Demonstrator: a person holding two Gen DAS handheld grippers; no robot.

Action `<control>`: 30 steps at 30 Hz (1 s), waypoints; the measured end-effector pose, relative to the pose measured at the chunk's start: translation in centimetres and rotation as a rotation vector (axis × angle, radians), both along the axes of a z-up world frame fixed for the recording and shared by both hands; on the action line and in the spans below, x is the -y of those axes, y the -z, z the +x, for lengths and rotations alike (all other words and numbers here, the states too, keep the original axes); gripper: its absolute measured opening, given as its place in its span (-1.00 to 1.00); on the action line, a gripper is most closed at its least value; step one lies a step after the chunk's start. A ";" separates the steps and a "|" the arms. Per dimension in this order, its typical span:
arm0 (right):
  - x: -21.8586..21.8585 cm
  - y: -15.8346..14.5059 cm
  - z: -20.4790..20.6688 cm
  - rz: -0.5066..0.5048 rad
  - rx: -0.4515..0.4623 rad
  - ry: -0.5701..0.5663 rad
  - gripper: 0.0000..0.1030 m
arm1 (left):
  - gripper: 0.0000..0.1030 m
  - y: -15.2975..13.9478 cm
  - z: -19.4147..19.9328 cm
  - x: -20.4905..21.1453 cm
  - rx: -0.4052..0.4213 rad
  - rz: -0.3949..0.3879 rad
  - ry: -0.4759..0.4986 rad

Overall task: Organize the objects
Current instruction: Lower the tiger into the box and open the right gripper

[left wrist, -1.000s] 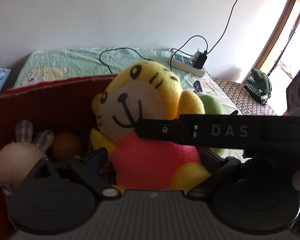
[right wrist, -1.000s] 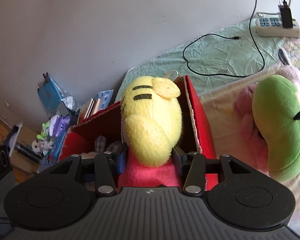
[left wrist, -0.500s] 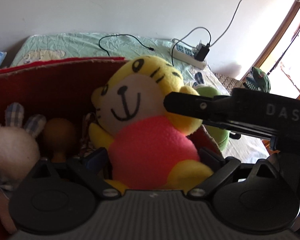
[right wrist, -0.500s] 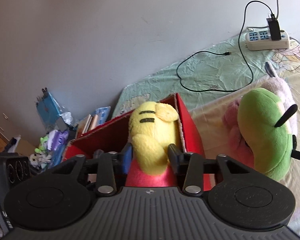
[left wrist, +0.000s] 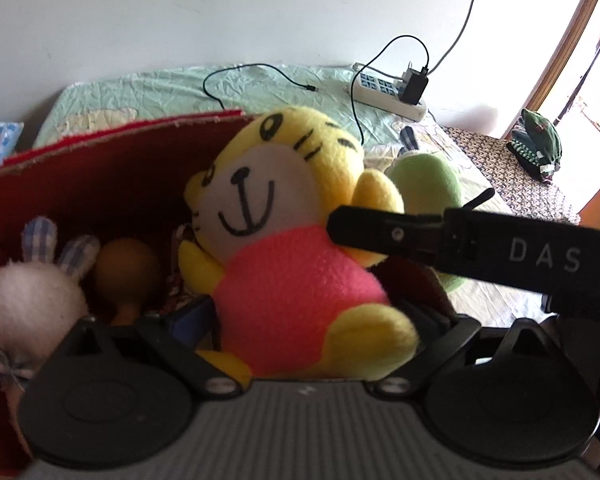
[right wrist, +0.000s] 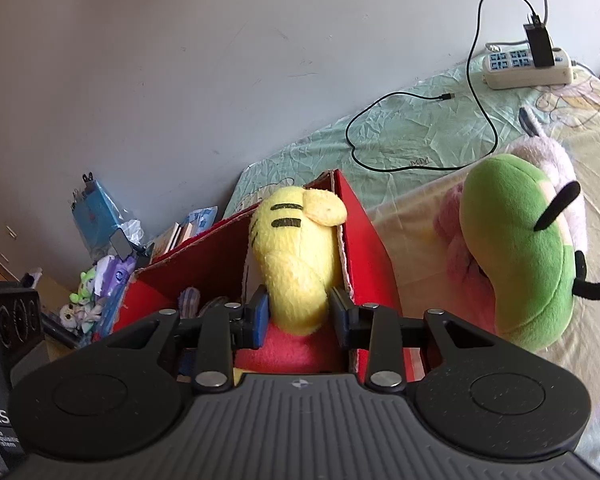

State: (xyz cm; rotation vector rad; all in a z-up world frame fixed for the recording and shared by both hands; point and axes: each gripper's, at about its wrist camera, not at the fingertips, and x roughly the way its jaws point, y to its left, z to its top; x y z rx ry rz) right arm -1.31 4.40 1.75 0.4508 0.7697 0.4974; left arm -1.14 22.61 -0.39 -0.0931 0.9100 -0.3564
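**Yellow tiger plush held over a red box**

While the left wrist view looks into a red box (left wrist: 100, 168) filling the left half of the frame, the left gripper (left wrist: 312, 320) sits at bottom centre with its fingers spread wide on either side of a yellow tiger plush (left wrist: 284, 240) in a pink top; whether they press it I cannot tell. A white bunny plush (left wrist: 32, 300) and a brown round object (left wrist: 126, 268) lie in the box at lower left. The right gripper's black body crosses from the right edge to the plush's arm.

In the right wrist view, the right gripper (right wrist: 300, 314) at lower centre has its fingers closed on the plush's yellow arm, inside the box's right wall. A green plush (right wrist: 516, 256) lies on the bed (right wrist: 420, 128) at right. A power strip (right wrist: 528, 66) sits at upper right.
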 end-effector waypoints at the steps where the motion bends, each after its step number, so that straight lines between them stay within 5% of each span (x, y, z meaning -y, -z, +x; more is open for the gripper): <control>1: 0.2 0.0 0.0 0.013 -0.006 -0.001 -0.32 | 0.90 -0.1 0.0 0.1 0.001 0.011 -0.002; 30: 5.8 -1.2 -0.6 0.168 0.034 -0.105 -0.30 | 0.90 -4.0 -0.7 3.6 0.036 0.269 -0.191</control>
